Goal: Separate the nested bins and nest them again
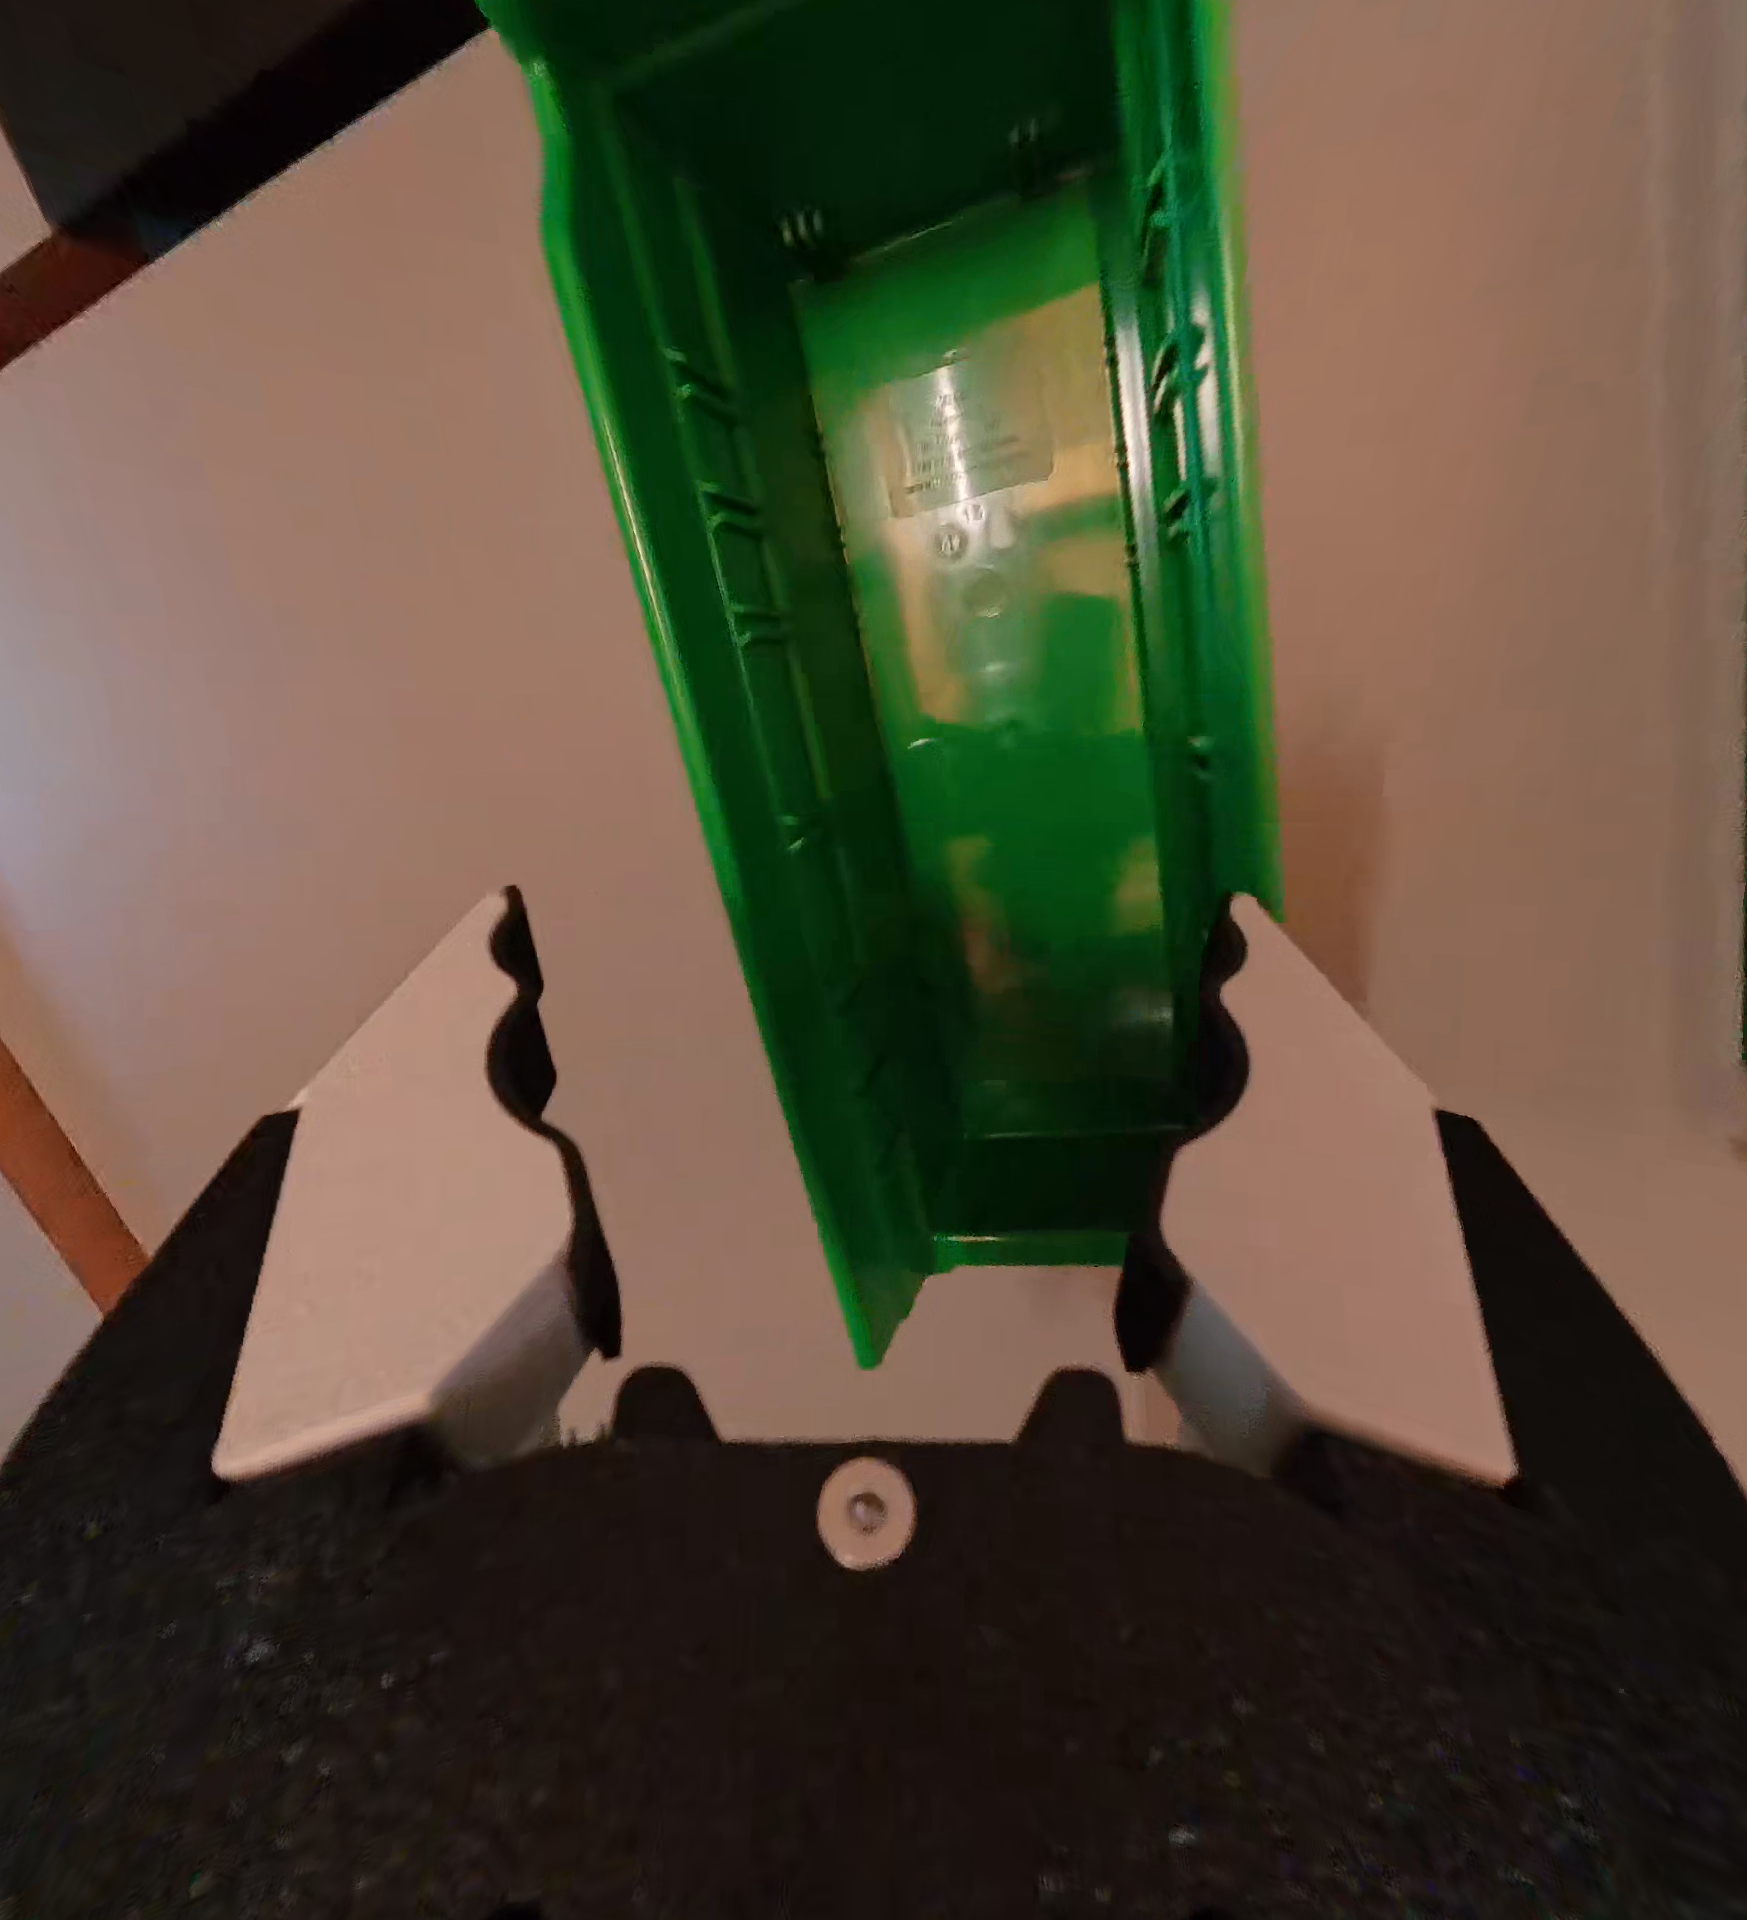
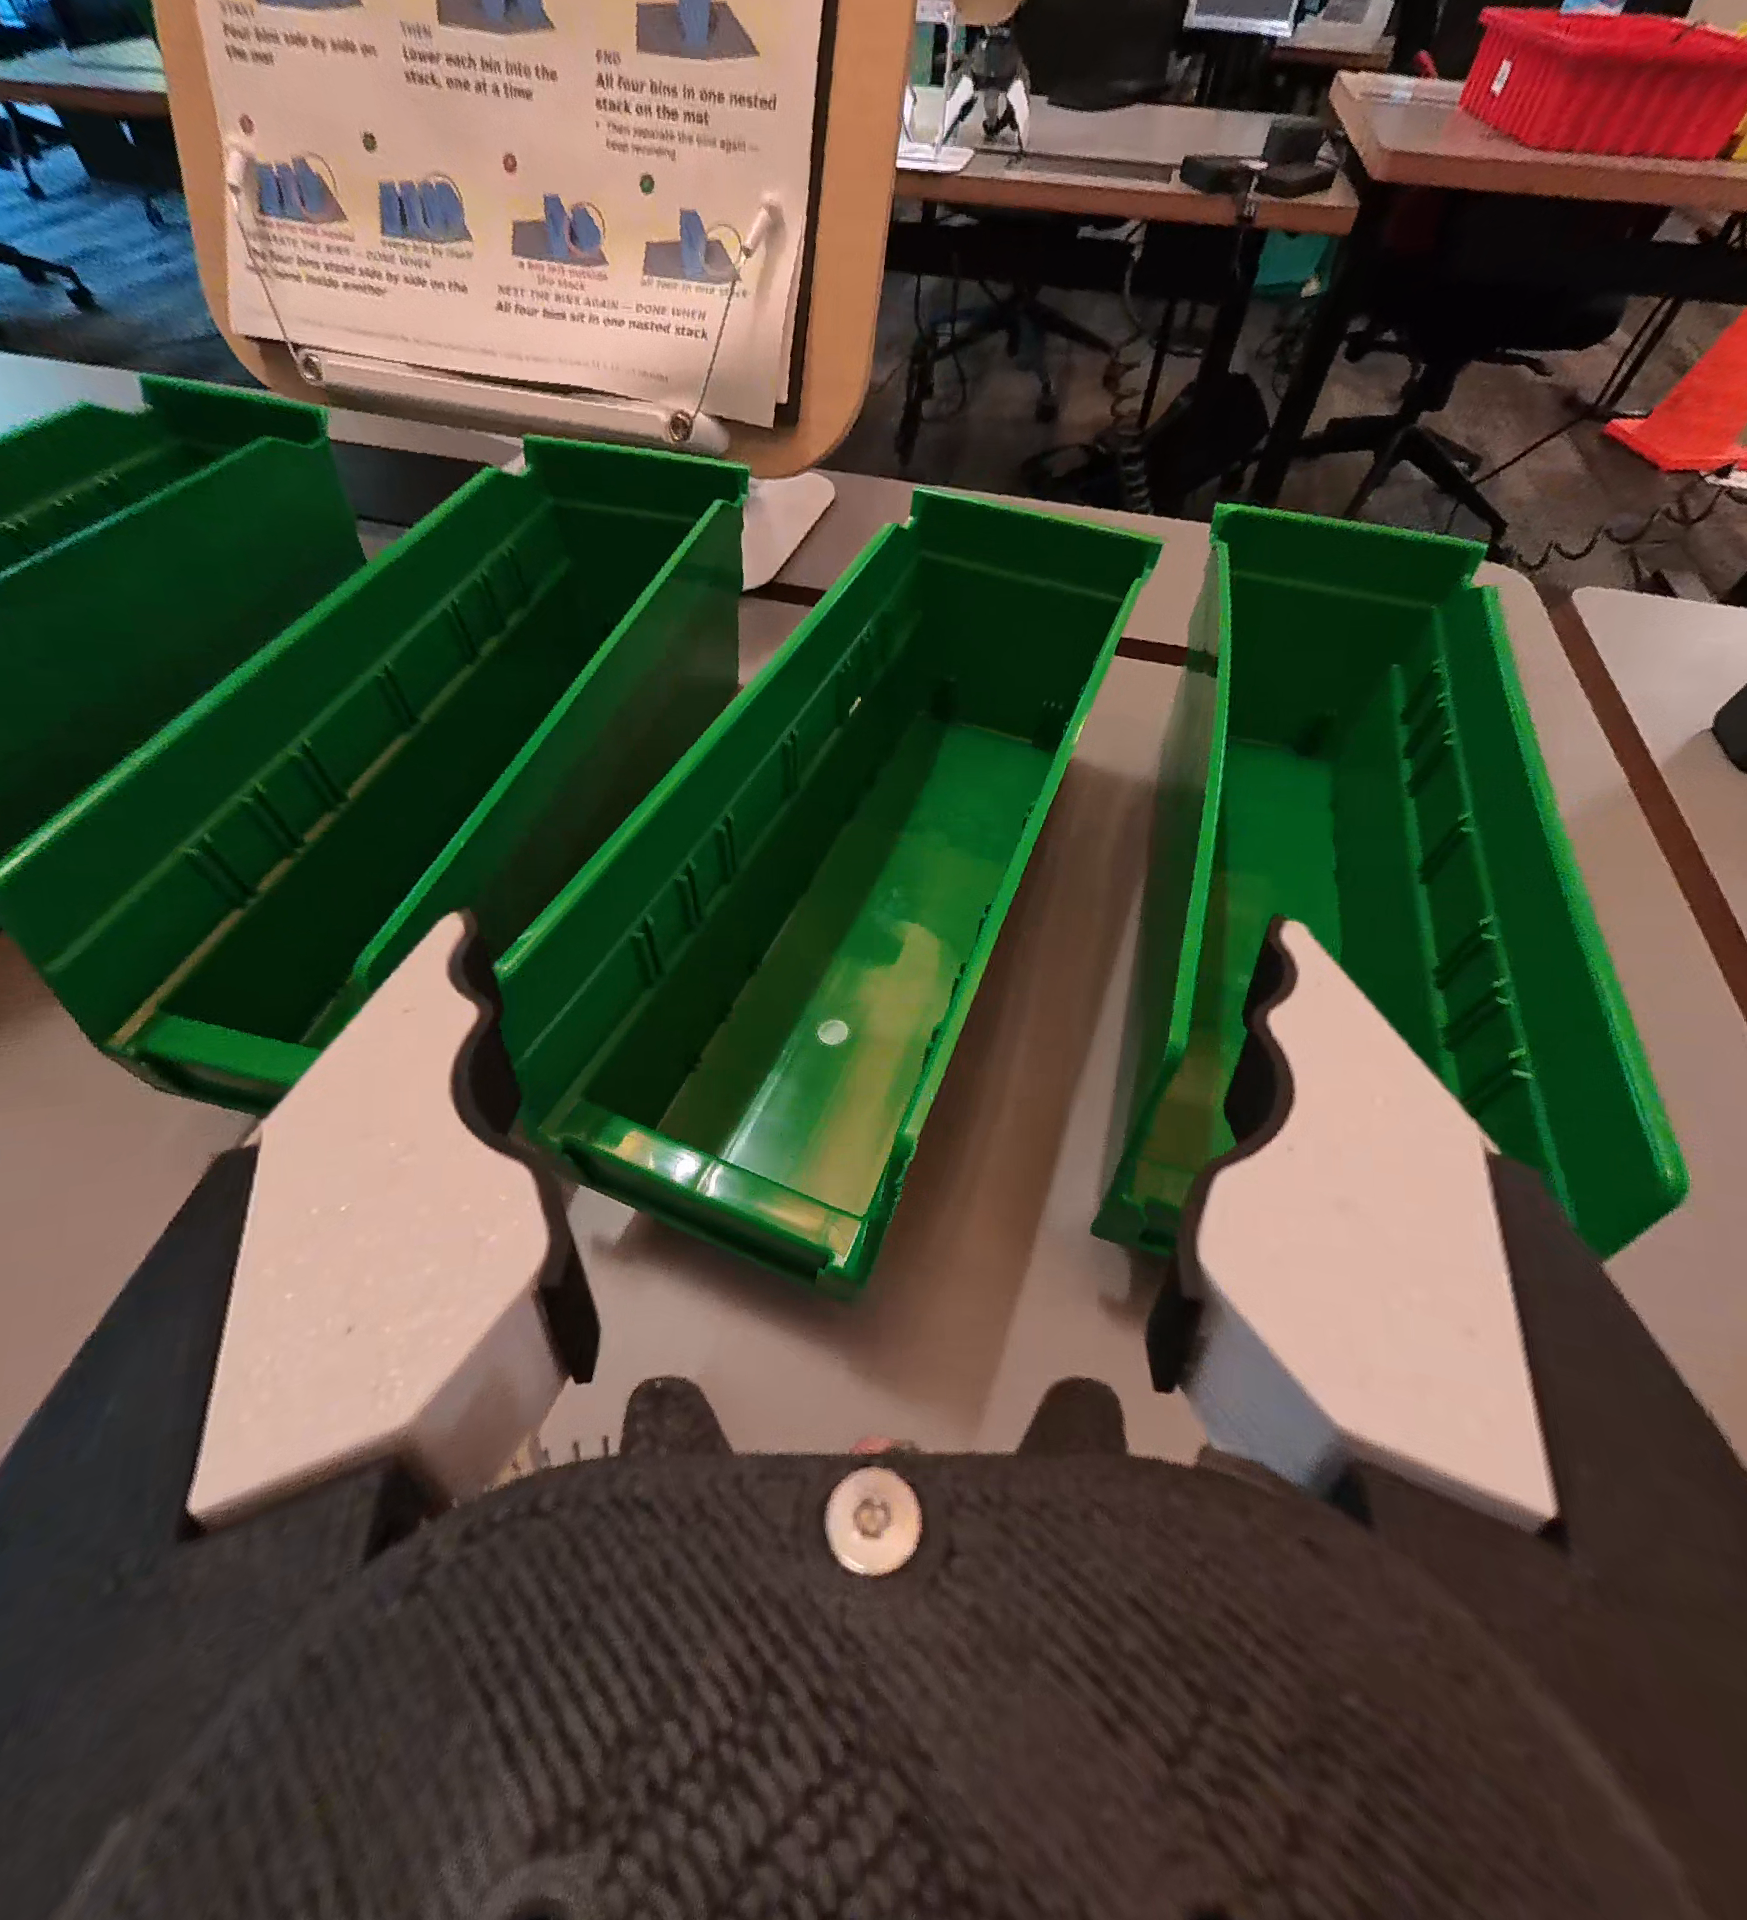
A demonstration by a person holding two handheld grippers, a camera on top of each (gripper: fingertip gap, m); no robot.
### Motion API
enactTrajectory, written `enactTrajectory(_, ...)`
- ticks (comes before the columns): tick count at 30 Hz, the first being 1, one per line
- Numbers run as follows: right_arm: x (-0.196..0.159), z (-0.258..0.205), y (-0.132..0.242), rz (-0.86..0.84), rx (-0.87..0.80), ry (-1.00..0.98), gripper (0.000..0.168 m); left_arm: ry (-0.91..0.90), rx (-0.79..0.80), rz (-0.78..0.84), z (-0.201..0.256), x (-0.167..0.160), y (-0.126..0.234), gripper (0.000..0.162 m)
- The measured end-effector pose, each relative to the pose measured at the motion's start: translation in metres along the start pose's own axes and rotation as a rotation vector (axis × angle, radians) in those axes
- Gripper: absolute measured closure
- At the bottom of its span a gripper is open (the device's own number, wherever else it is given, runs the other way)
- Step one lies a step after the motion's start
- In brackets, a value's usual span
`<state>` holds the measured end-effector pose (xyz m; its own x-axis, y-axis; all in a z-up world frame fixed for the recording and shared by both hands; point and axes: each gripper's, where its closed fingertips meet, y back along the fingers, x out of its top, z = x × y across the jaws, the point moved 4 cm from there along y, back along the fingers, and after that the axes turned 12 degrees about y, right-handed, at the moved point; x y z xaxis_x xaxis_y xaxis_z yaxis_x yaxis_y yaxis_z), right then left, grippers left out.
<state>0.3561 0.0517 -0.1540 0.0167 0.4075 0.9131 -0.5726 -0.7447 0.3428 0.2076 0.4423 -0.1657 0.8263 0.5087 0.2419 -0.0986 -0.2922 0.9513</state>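
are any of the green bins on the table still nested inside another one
No, in the right wrist view the four green bins stand apart, side by side, on the table.

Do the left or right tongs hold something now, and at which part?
Nothing is held. The left tongs stand open around one green bin's near end; the right tongs are open too.

Warm indoor light | glare on bin floor (image 2: 848, 935) | motion blur left view | wide-angle edge distortion
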Motion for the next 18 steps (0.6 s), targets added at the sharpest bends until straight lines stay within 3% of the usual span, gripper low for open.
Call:
enactTrajectory(7, -0.001, -0.008, -0.002, -0.019, 0.014, 0.019, 0.029, 0.047, -0.088, -0.085, 0.009, -0.014, -0.031, 0.058)
enactTrajectory(10, -0.002, -0.008, -0.002, -0.028, 0.013, 0.023, 0.029, 0.058, -0.126, -0.058, 0.01, -0.011, -0.021, 0.063)
enactTrajectory(14, -0.003, -0.007, -0.004, -0.029, 0.02, 0.006, 0.029, 0.09, -0.219, -0.027, 0.009, 0.0, 0.001, 0.052)
enactTrajectory(18, -0.004, -0.008, -0.005, -0.04, 0.022, 0.012, 0.029, 0.072, -0.209, -0.05, 0.011, -0.001, -0.005, 0.052)
